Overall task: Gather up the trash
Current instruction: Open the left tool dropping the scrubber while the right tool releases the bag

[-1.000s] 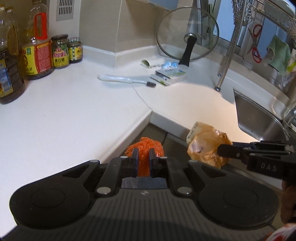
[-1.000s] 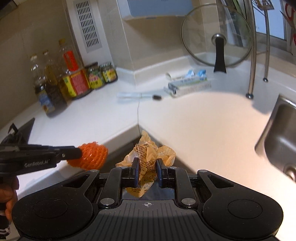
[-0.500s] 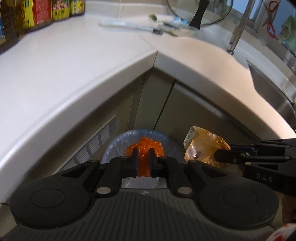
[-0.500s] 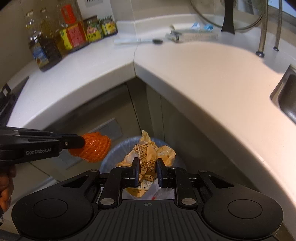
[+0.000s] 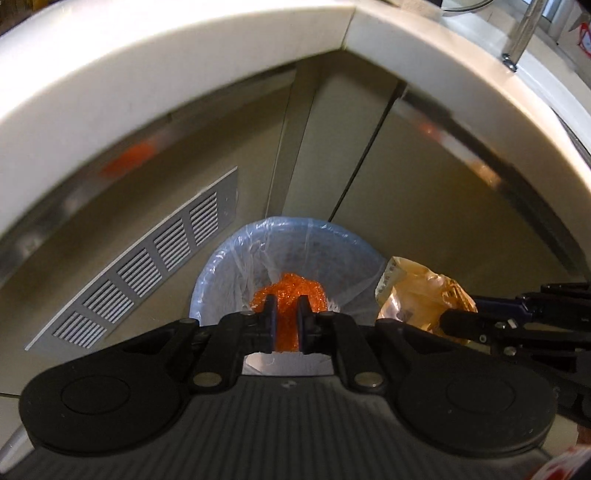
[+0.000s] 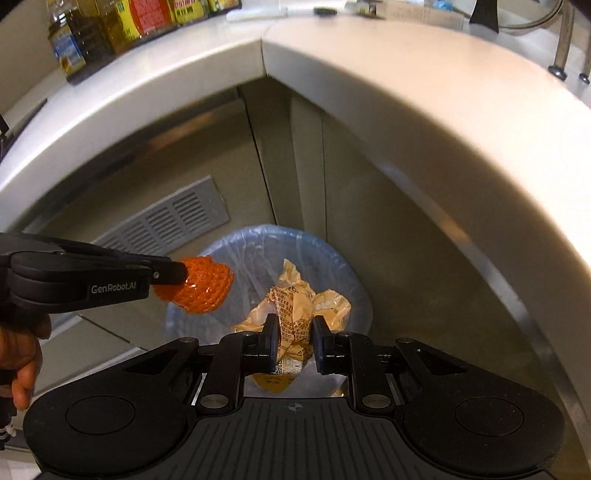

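Note:
A round bin lined with a pale blue bag (image 5: 236, 266) (image 6: 343, 269) stands on the floor in the corner under the counter. My left gripper (image 5: 285, 306) is shut on an orange foam net (image 5: 291, 295) (image 6: 205, 288), held above the bin's mouth. In the right wrist view the left gripper (image 6: 170, 275) enters from the left edge with the net over the bin's left rim. My right gripper (image 6: 294, 328) is shut on a crumpled yellow wrapper (image 6: 295, 314) (image 5: 417, 295), also above the bin; in the left wrist view the wrapper hangs just right of the rim.
The white counter's curved edge (image 6: 369, 74) overhangs the bin. Beige cabinet doors (image 5: 332, 147) stand behind it, with a grey vent grille (image 5: 147, 266) low on the left. Oil bottles and jars (image 6: 110, 26) stand on the counter top left. A person's hand (image 6: 18, 354) grips the left tool.
Both grippers have come down from counter height to below the counter edge, each still holding its piece of trash. The lined bin has come into view beneath them.

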